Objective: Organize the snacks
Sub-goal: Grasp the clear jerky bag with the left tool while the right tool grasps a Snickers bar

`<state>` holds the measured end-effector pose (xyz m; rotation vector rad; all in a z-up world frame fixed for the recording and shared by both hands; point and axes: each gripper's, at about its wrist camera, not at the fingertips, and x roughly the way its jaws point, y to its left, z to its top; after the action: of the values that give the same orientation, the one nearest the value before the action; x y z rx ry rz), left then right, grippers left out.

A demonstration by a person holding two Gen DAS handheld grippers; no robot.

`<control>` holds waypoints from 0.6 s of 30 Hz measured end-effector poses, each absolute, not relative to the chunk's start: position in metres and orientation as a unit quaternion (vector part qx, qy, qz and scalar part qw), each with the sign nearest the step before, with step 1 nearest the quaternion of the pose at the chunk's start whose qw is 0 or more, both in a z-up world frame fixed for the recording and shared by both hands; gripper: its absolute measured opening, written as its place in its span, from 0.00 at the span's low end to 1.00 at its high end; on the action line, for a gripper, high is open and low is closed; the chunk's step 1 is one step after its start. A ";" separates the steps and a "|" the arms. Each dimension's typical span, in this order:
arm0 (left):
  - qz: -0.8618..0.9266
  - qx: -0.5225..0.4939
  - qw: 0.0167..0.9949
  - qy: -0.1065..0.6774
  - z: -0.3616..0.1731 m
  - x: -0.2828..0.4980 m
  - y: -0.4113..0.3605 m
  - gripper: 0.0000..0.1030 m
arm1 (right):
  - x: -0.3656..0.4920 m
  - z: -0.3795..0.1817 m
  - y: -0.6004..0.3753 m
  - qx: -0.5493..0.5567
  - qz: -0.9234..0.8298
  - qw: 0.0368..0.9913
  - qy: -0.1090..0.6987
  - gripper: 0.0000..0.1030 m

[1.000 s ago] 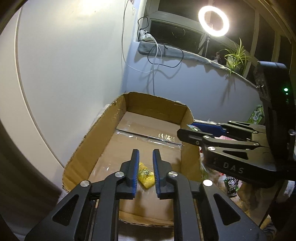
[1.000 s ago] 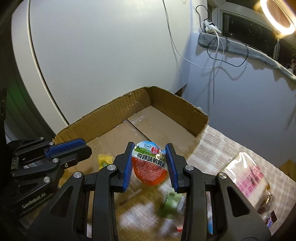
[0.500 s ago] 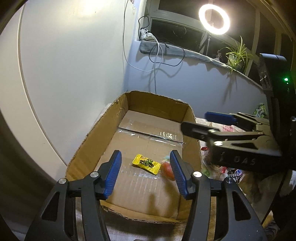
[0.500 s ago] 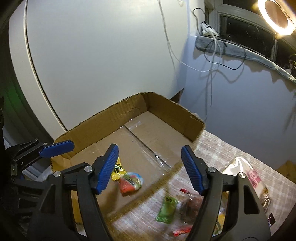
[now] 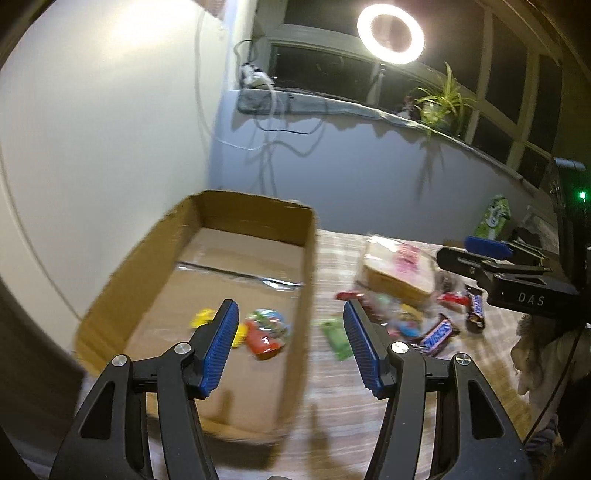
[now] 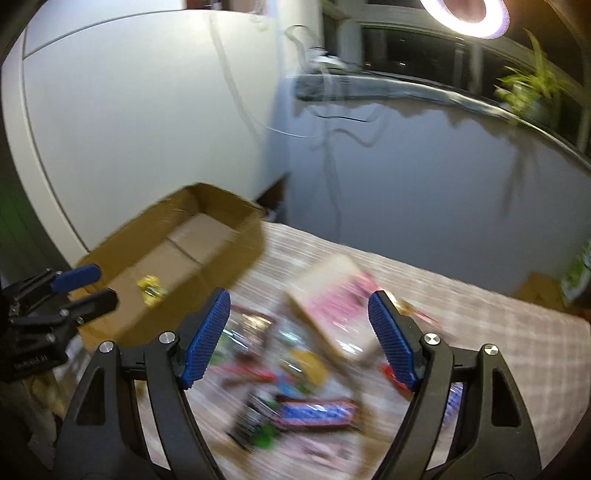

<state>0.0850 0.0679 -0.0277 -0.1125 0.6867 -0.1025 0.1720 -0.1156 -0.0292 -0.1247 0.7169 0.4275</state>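
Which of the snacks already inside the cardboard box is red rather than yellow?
The round red-labelled pack, lying nearer the cardboard box's right wall; the yellow candy sits to its left.

A home room at night, set up for filming: a glowing round ring light (image 5: 390,31) on a stand and a potted green spider plant (image 5: 441,103) sit on the long sill under dark window panes. White charger cables (image 5: 258,79) trail down the pale wall, and a checked beige tablecloth (image 6: 498,317) covers the table.
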 end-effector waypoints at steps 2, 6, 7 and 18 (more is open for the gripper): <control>-0.061 -0.056 0.937 0.338 -0.030 0.089 0.055 0.57 | 0.169 -0.032 -0.137 -0.061 0.186 0.916 0.350 0.77; -0.077 -0.049 0.936 0.339 -0.037 0.095 0.029 0.57 | 0.166 -0.041 -0.172 -0.056 0.148 0.921 0.357 0.77; -0.079 -0.050 0.936 0.340 -0.039 0.097 0.023 0.57 | 0.167 -0.045 -0.180 -0.052 0.142 0.920 0.362 0.77; -0.079 -0.012 0.929 0.361 -0.069 0.120 -0.023 0.48 | 0.176 -0.081 -0.215 -0.039 0.101 0.913 0.393 0.77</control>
<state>0.1198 -0.0235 -0.0685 -0.0237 0.7387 -0.1623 0.1760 -0.2152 -0.0810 -0.0796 0.8106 0.2090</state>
